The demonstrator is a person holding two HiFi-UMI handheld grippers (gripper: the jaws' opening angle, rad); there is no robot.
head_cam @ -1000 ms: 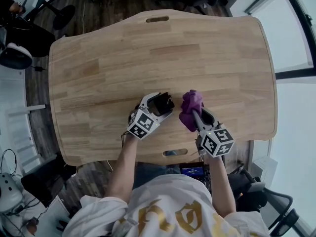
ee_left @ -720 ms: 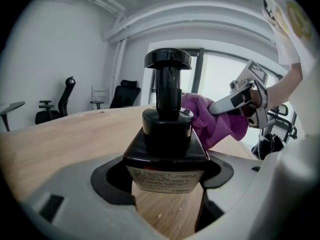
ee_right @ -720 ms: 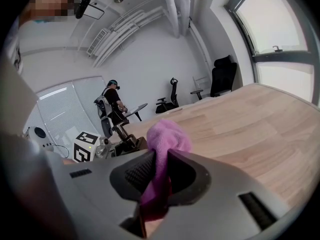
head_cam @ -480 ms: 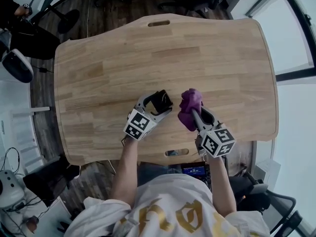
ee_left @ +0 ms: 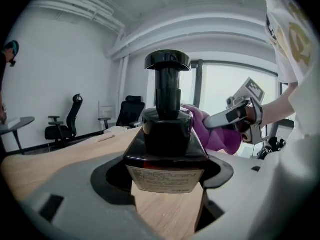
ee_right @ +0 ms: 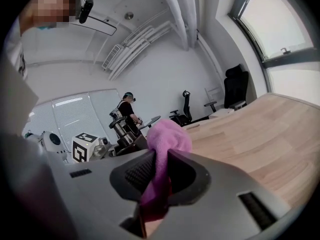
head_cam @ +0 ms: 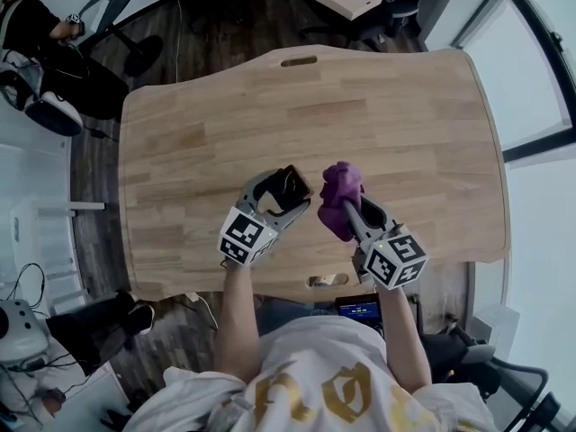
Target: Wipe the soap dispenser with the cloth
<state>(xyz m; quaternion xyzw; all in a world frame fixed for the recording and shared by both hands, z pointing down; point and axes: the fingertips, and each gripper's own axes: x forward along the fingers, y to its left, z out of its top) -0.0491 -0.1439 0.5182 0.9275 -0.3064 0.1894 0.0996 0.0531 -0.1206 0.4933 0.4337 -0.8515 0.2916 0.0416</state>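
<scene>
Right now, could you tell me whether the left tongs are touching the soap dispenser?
Touching. The left gripper view shows the soap dispenser clamped between the left tongs, each jaw pressed against a side of its base.

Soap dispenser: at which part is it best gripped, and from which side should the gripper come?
Grip the soap dispenser on its wide, flat-sided body, coming level from the side. The pump neck is thin and round. The left gripper holds it so, leaving the top free for the cloth.
</scene>
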